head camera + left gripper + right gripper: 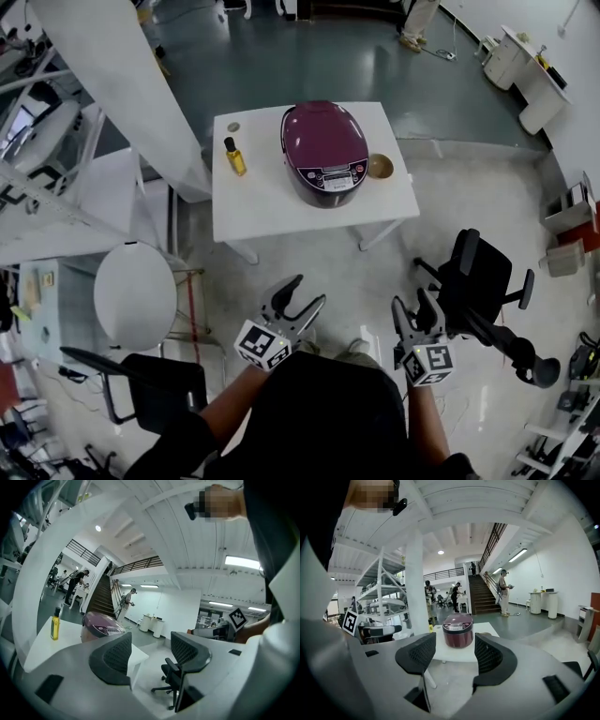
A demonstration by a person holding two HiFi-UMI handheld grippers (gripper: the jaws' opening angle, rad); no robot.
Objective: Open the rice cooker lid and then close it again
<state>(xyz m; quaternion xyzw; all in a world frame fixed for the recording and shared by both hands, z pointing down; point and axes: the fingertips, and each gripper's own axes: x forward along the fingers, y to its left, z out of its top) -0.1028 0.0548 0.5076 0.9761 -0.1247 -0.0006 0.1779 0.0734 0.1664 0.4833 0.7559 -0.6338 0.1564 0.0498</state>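
**Cooker**: we record one, standing on the table, right of the table's middle in the head view. The body and domed lid are a dark plum colour and oval in outline. The lid is down and flush with the body. A pale silver control panel with a small display and buttons sits on the lid's near end, facing the table's near edge. We cannot read its print.

**Left gripper**: we find it well short of the table's near edge, off the left corner, held low over the floor. Its jaws stand wide apart with nothing between the ribbed black pads. In its own view the table lies off to the left, not in the gap.

**Right gripper**: we find it also well short of the table's near edge, off the right corner. Its jaws are spread wide and grip nothing. In its own view the far-off table shows through the gap, with the cooker upon it.

**Bottle**: we note it upright on the table's left part, amber-filled with a dark cap.

**Bowl**: we note it on the table's right part, small and tan, just beside the cooker.

**Chair**: we list one, black, on the floor off the table's near right corner.
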